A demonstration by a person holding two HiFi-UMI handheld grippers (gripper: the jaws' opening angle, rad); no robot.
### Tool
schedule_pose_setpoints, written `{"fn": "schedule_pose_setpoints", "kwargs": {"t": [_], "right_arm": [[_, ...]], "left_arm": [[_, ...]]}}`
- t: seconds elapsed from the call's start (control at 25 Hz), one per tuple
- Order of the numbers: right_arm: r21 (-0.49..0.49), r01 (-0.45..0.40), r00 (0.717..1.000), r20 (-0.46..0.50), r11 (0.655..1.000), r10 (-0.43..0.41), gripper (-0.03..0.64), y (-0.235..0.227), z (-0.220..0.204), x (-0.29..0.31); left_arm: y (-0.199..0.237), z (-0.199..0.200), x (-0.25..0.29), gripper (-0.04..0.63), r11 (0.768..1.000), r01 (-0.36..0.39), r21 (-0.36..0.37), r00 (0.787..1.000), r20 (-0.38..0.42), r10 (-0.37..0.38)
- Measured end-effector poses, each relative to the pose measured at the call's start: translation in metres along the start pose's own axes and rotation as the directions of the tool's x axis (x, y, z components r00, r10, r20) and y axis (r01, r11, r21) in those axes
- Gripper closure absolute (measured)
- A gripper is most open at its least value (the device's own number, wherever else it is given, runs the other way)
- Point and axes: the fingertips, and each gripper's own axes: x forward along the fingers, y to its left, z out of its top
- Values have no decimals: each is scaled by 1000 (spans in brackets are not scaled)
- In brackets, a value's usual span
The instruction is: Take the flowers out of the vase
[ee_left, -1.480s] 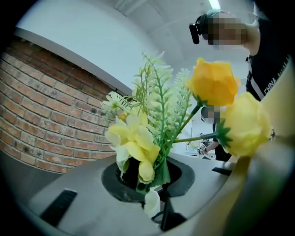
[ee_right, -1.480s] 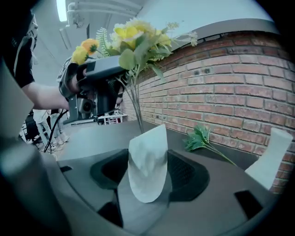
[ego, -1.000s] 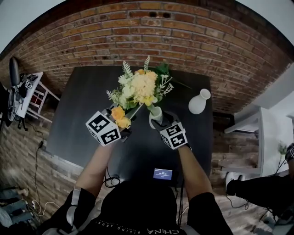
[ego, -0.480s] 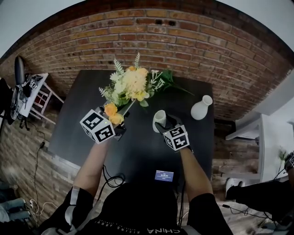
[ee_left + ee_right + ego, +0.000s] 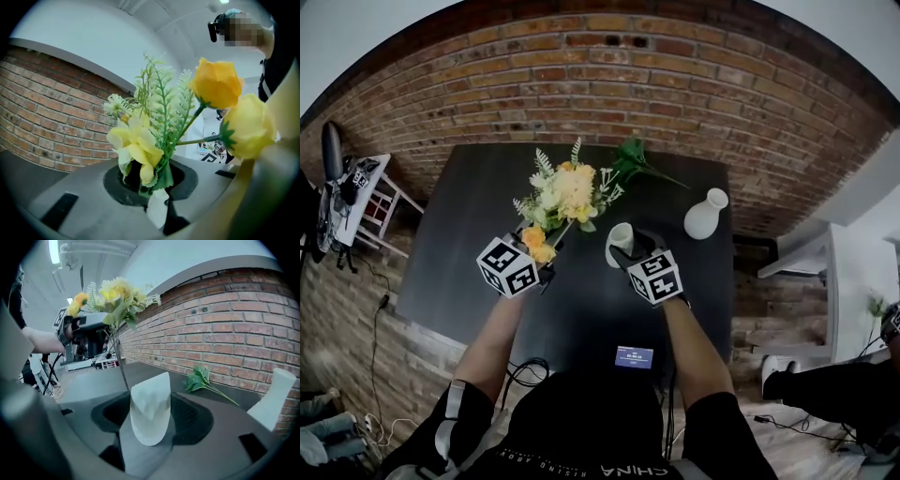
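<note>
While the left gripper (image 5: 546,265), jaws pinched on the stems (image 5: 162,178), holds the bunch of yellow and cream artificial flowers (image 5: 565,190) free and off to the side, the right gripper (image 5: 630,251) is clamped on the small white ceramic vase (image 5: 150,404), which stands empty, apparently to steady it.

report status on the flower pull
Left gripper shut on flowers, right gripper shut on vase. Flowers look out of vase. Nothing in the way; second vase and sprig sit apart.
</note>
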Motion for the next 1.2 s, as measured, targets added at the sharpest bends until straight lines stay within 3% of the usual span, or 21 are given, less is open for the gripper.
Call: {"fn": "schedule_pose_setpoints", "kwargs": {"t": [0.52,1.2], "right_arm": [[12,-15,1000,15,1000,15,348,2,8,-8],[19,33,999,-1,999,-33,348,20,10,-21]], "left_arm": [[5,-49,5,529,999,29,-46,998,-50,-32],[1,-59,-7,529,993,90,-71,994,-53,-94]]}}
